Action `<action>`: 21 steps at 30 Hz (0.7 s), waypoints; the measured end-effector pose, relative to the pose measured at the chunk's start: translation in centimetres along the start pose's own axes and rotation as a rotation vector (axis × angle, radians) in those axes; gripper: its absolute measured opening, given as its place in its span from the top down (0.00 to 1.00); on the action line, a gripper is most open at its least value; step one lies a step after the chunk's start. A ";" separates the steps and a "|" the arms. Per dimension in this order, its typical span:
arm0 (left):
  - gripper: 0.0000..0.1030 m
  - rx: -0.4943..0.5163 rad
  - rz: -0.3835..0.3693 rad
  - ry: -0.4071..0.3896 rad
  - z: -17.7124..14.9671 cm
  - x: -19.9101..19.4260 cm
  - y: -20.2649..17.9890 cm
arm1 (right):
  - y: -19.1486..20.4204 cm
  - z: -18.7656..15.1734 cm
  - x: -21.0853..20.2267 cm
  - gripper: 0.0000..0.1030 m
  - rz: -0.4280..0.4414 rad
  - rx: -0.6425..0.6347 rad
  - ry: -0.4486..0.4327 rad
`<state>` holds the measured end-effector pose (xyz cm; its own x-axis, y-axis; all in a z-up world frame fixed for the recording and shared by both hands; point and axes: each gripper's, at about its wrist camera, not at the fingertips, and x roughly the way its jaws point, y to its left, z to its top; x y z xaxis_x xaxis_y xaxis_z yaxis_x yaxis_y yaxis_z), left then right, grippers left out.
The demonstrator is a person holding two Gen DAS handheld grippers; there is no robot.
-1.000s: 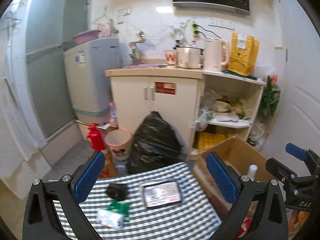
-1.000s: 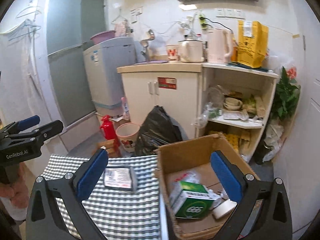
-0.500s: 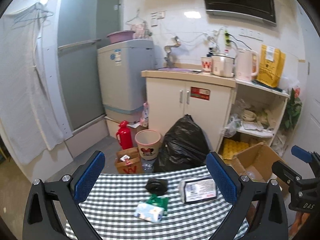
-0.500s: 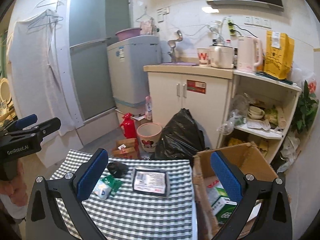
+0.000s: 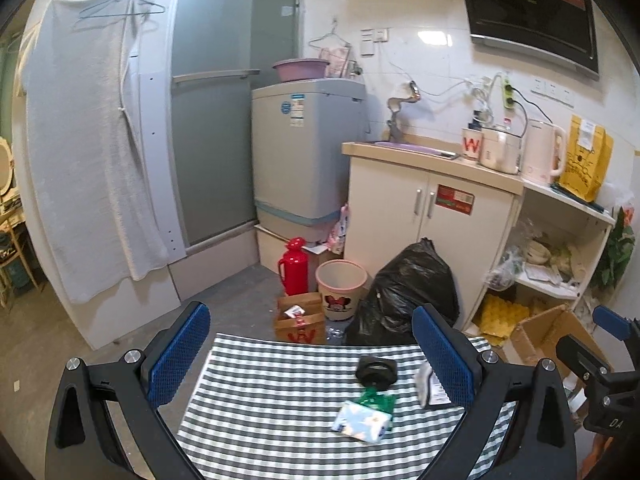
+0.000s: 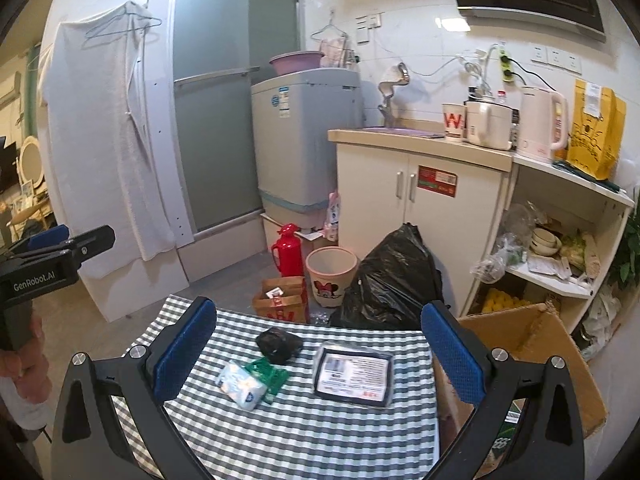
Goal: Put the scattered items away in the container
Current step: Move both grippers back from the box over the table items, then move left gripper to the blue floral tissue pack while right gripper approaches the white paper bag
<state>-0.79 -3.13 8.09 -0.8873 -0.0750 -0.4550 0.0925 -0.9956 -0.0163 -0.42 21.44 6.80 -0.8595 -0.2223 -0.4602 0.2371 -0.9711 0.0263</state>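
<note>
- The left gripper (image 5: 308,354) is hovering over the checked tablecloth (image 5: 280,400), jaws spread wide and holding nothing.
- The right gripper (image 6: 320,354) is doing likewise, jaws spread and empty.
- A tissue pack (image 6: 241,385), green packet (image 6: 269,374), black lump (image 6: 279,345) (blurred) and flat labelled pouch (image 6: 353,375) are lying on the cloth.
- The cardboard box (image 6: 536,344) is standing just beside the table's right edge.

Both wrist cameras are looking forward and slightly down from above the near edge of the checked table (image 5: 280,400), facing the kitchen cabinet (image 6: 416,208) and washing machine (image 5: 304,152) well beyond. The left view is sitting further left, catching the box (image 5: 548,332) at its right edge; the right view is showing it lower right. Both are sharing the tabletop items and the far wall.
</note>
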 end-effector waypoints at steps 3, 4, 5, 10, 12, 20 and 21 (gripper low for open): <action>0.00 -0.009 0.016 0.000 0.0 -0.1 1.2 | 1.0 0.1 0.5 0.00 0.013 -0.008 0.004; 0.00 -0.011 0.018 0.000 0.0 -0.1 1.5 | 1.2 0.1 0.6 0.00 0.016 -0.011 0.003; 0.00 -0.013 0.022 0.000 0.0 -0.1 1.8 | 1.5 0.2 0.7 0.00 0.018 -0.015 0.003; 0.00 -0.024 0.029 0.009 -0.4 0.3 3.2 | 2.6 0.1 1.7 0.00 0.027 -0.027 0.014; 0.00 -0.025 0.026 0.021 -0.7 0.9 3.5 | 2.9 -0.2 2.3 0.00 0.026 -0.033 0.025; 0.00 -0.011 0.007 0.077 -2.1 3.8 3.3 | 2.7 -1.2 4.9 0.00 -0.008 -0.036 0.086; 0.00 -0.011 0.003 0.085 -2.2 4.2 3.2 | 2.5 -1.3 5.3 0.00 -0.013 -0.032 0.095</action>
<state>-3.23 -6.52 4.12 -0.8456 -0.0729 -0.5288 0.1008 -0.9946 -0.0241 -3.79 17.94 3.32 -0.8159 -0.1994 -0.5427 0.2424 -0.9701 -0.0080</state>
